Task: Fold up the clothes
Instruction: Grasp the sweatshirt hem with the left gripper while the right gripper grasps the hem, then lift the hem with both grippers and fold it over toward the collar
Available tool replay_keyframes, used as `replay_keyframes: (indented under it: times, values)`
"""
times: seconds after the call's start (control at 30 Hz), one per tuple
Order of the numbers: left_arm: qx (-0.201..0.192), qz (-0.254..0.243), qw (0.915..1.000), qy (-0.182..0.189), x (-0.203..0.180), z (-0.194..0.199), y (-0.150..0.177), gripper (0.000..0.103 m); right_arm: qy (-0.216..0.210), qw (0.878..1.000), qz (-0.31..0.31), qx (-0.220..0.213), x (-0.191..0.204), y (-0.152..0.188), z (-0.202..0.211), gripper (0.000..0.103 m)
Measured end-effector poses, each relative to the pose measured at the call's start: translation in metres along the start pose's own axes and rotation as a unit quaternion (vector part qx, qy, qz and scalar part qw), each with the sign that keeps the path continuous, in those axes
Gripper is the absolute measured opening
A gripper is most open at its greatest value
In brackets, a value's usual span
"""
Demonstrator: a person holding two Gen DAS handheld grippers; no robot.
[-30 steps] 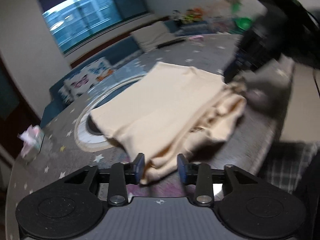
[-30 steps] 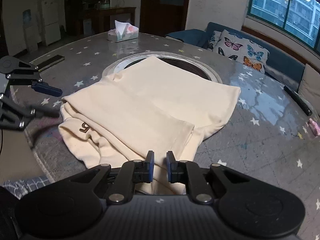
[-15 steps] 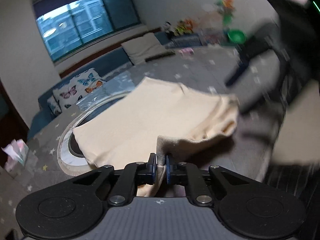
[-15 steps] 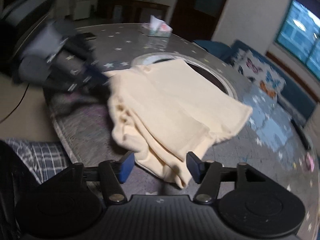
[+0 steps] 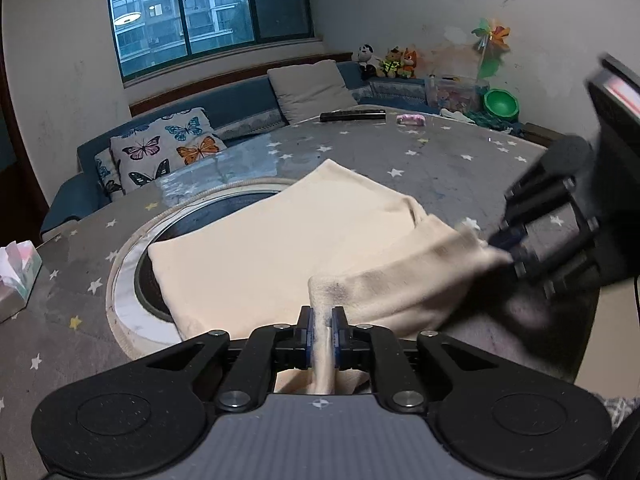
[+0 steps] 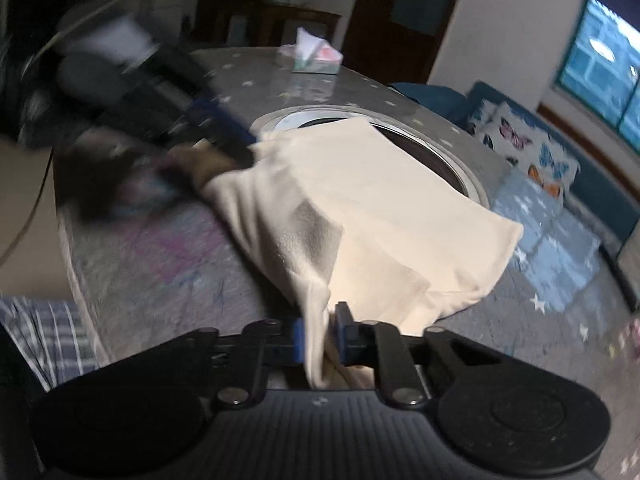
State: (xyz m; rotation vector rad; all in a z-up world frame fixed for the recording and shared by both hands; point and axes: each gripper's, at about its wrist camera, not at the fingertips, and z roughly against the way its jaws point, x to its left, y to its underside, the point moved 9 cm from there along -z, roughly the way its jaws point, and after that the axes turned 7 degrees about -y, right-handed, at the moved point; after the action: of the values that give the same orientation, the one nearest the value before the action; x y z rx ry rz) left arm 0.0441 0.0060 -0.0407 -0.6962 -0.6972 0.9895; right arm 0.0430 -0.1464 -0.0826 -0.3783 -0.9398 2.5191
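The cream garment is pinched at two places along its near edge: the left gripper has its blue-padded jaws drawn nearly together on a bunched fold of the cloth, which stands up between them as a narrow ridge, and the right gripper is likewise clamped on a hanging fold, its pads pressed to either side of the fabric. From the left wrist view the cloth runs from the jaws toward 2 o'clock, lifted in a soft sagging band up to the other gripper's blurred black linkage; from the right wrist view it rises toward 10 o'clock to the left gripper's blue fingertips, also blurred. The fabric looks soft and matte, like a knit or fleece, faintly nubbly where light rakes it, with rounded folded edges. The rest of the garment lies flat in layers toward 12 o'clock on the round table, partly covering a dark circular inset ringed in pale marble-like stone. The tabletop is glossy grey with scattered white and yellow stars. A tissue box sits at 9 o'clock in the left view, a black remote at 12 o'clock, and butterfly cushions lie on the blue sofa beyond.
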Motion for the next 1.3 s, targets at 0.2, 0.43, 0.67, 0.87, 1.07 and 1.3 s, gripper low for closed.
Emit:
replay_keyframes:
  times: [0.2,0.43,0.67,0.87,1.07,1.3]
  values:
    - [-0.001,-0.032,0.9994,-0.015,-0.011,0.026,0.025,0.034,-0.027,0.997,-0.065,-0.019,-0.018,-0.016,0.009,0.008]
    - [-0.009,-0.089,0.9949,-0.046,-0.025,0.043,0.050,0.046,-0.032,0.994,-0.101,-0.032,-0.029,-0.029,0.014,0.008]
    - [-0.009,-0.149,0.9858,-0.078,-0.027,0.031,0.063,0.035,-0.026,0.992,-0.115,-0.038,-0.033,-0.033,0.017,0.008]
    - [-0.021,-0.161,0.9830,-0.085,-0.025,0.034,0.064,0.014,-0.019,0.992,-0.118,-0.040,-0.030,-0.030,0.017,0.007]
    - [-0.035,-0.127,0.9892,-0.065,-0.019,0.057,0.051,0.010,-0.015,0.992,-0.119,-0.049,-0.024,-0.025,0.027,0.006]
    - [-0.042,-0.068,0.9964,-0.026,-0.024,0.128,0.035,0.010,-0.045,0.992,-0.100,-0.066,0.022,-0.017,0.092,0.006]
